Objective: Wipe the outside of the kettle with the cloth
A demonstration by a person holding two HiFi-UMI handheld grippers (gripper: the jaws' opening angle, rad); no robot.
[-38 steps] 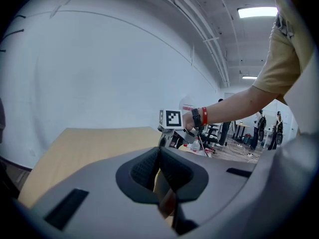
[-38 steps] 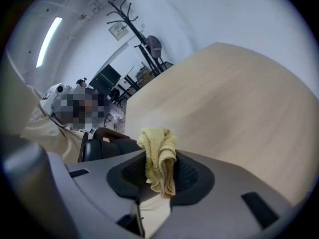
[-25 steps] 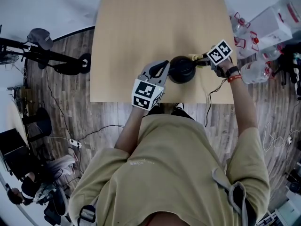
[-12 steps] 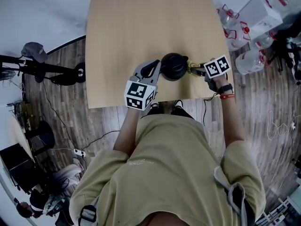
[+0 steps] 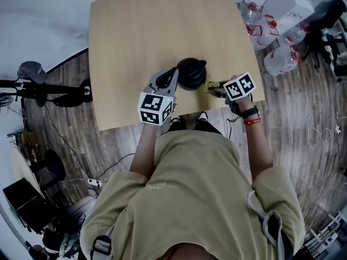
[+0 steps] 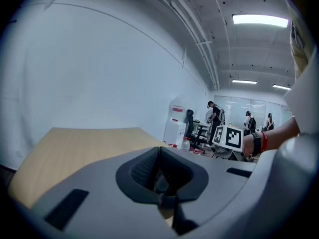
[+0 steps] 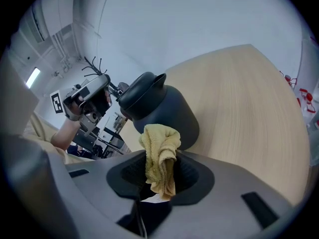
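Note:
A black kettle [image 5: 191, 73] stands near the front edge of the pale wooden table [image 5: 141, 31]. My left gripper [image 5: 172, 76] meets its left side. In the right gripper view that gripper [image 7: 105, 99] is closed on the kettle's handle [image 7: 119, 89]. In the left gripper view the jaws [image 6: 160, 180] look shut and the kettle is hidden. My right gripper [image 5: 216, 86] is shut on a yellow cloth [image 5: 209, 85] at the kettle's near right side. The bunched cloth [image 7: 160, 153] sticks up from the right gripper [image 7: 160, 177] against the kettle's lower body [image 7: 167, 114].
Water bottles [image 5: 279, 61] and a white box [image 5: 284, 1] sit on the floor right of the table. A black stand [image 5: 43, 85] and cables lie on the floor to the left. People [image 6: 215, 116] stand far off in the room.
My right gripper has carried the cloth from the kettle's far right side round toward its near right side. The left gripper stays at the handle. The head camera has shifted.

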